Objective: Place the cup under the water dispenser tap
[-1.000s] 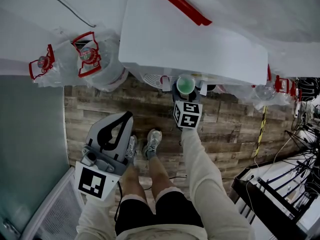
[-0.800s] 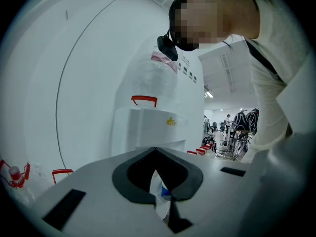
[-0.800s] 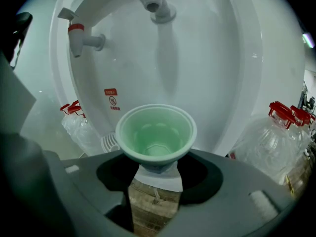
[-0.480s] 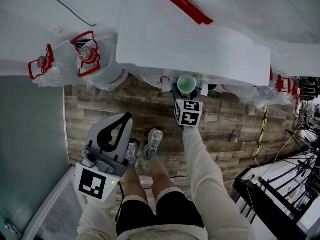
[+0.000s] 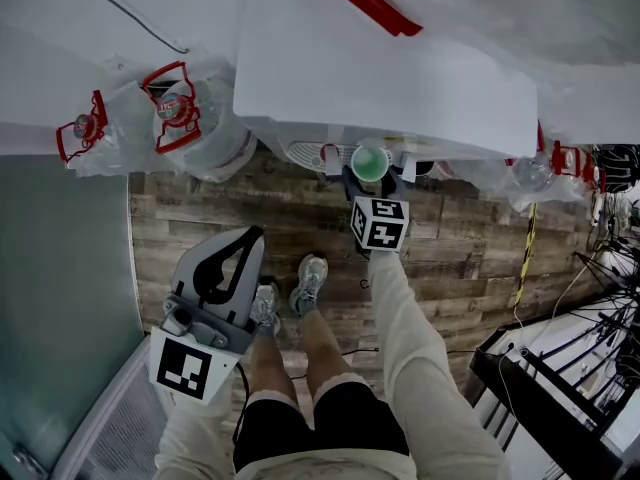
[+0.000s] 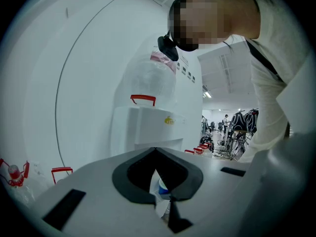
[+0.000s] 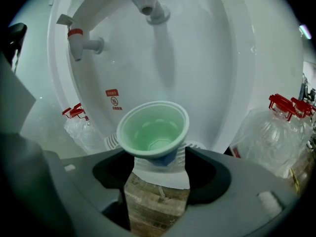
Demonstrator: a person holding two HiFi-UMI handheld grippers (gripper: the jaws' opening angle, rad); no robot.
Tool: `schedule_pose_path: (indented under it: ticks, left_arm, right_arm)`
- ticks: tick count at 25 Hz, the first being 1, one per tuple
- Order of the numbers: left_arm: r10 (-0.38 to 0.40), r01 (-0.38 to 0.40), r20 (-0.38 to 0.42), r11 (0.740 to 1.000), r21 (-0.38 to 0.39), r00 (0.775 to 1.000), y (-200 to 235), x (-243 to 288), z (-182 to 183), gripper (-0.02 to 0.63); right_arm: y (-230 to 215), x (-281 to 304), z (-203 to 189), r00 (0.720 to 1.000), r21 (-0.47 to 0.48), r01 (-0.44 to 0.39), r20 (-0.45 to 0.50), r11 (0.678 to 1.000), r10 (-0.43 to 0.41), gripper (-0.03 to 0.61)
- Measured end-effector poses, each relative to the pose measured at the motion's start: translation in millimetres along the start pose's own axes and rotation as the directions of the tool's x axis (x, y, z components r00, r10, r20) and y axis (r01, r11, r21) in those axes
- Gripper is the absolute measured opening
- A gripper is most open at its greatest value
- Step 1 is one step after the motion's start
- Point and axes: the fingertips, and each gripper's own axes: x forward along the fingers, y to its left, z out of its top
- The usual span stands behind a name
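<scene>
A pale green cup [image 5: 371, 161] stands upright at the front of the white water dispenser [image 5: 390, 78]. In the right gripper view the cup [image 7: 153, 130] sits below the white tap [image 7: 147, 4], with a red-handled tap [image 7: 79, 43] to its left. My right gripper [image 5: 372, 175] reaches around the cup; its jaws have just been opening, and the cup stands between them without being pressed. From its own camera the right gripper [image 7: 160, 154] shows a gap on both sides of the cup's base. My left gripper [image 5: 250, 240] hangs low at the left, shut and empty, far from the dispenser.
Large clear water bottles with red handles lie left of the dispenser [image 5: 190, 118] and to its right [image 7: 276, 132]. The person's shoes [image 5: 300, 288] stand on the wooden plank floor. Dark racks and cables [image 5: 560, 368] fill the right side. A grey panel [image 5: 60, 288] runs along the left.
The right gripper's jaws stand a little wider beside the cup, which has stayed in place under the tap. The left gripper has not moved.
</scene>
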Motion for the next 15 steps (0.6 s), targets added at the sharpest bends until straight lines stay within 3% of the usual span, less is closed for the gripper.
schedule_pose_path:
  ticks: [9, 15]
  left_arm:
    - [-0.025, 0.025, 0.01, 0.999, 0.02, 1.0, -7.3, -11.8, 8.0, 0.006]
    - [-0.06, 0.059, 0.025, 0.998, 0.039, 0.998, -17.1, -19.7, 22.6, 0.006]
  right_arm:
    - [4.2, -33.5, -1.2, 0.998, 0.044, 0.029, 0.052, 0.999, -0.031, 0.309]
    - [13.0, -84.5, 22.3, 0.984, 0.041, 0.061, 0.165, 0.997, -0.067, 0.011]
